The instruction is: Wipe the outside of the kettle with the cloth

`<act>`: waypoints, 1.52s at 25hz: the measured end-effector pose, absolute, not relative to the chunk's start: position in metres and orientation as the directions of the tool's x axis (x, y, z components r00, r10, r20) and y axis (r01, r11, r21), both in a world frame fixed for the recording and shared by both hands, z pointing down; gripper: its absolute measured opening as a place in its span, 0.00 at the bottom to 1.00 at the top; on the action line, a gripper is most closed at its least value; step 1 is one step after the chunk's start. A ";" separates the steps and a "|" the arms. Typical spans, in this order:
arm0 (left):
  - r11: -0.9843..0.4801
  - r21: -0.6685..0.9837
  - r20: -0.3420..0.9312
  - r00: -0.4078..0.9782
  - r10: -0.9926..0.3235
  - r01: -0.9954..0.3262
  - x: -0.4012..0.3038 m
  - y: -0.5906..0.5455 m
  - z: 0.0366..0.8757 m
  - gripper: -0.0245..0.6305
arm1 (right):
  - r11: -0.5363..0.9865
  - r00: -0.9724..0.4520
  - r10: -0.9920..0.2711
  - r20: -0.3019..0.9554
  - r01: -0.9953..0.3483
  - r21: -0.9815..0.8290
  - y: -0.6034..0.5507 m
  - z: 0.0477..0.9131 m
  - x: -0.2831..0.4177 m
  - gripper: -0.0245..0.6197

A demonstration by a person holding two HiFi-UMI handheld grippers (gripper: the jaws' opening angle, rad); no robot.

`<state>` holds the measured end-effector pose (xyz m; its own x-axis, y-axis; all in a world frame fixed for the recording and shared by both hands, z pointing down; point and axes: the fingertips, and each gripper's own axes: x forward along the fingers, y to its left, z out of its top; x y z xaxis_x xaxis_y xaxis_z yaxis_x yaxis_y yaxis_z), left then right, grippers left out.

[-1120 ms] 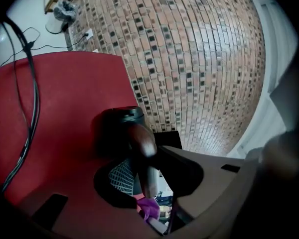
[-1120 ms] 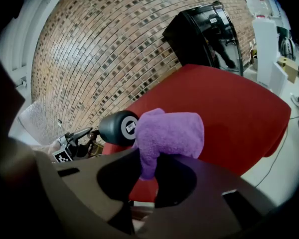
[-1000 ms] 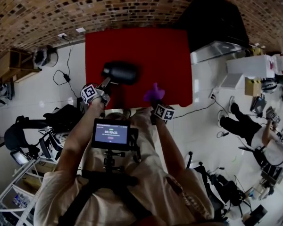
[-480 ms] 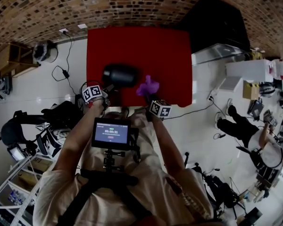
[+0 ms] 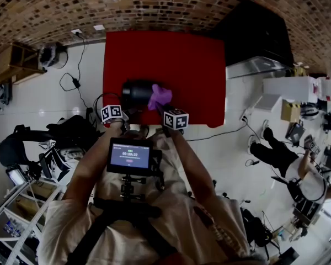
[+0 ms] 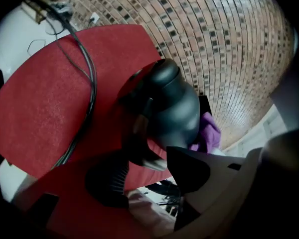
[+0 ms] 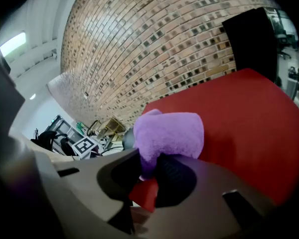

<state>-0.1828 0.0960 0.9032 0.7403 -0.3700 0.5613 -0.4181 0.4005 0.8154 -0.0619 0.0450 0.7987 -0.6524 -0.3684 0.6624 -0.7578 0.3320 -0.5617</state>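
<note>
Red table (image 5: 198, 65); kettle (image 5: 133, 93) partly behind cloth (image 5: 159, 96)

Dark kettle (image 5: 135, 93), bunched purple cloth (image 5: 159, 96) just beside

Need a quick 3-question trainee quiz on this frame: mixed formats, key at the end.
1. Multiple choice: what do the right tongs grip? A sponge; B purple cloth; C brush.
2. True or false: the kettle is white.
3. Short answer: in the head view, on which side of the kettle does the purple cloth show?
Key: 1 B. 2 False, it is black. 3 Its right side.
</note>
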 end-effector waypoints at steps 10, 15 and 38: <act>0.233 0.714 0.693 0.618 -0.372 -0.660 -0.244 0.129 0.884 0.41 | 0.341 -0.639 -0.302 0.708 -0.766 -0.545 0.058 0.809 -0.066 0.16; 0.061 0.484 0.780 0.399 -0.483 -0.873 -0.309 0.099 0.844 0.41 | 0.333 -0.637 -0.326 0.699 -0.769 -0.546 0.062 0.801 -0.061 0.16; -0.681 0.216 0.810 0.518 -0.274 -0.699 -0.193 0.052 0.823 0.37 | 0.541 -0.615 0.126 0.778 -0.615 -0.574 -0.062 0.836 -0.154 0.16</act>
<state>-0.1927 0.0520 0.8229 0.5175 -0.2743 0.8105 -0.6995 -0.6812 0.2161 -0.1538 -0.0619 0.8364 -0.6152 0.1264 0.7782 -0.6146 0.5412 -0.5739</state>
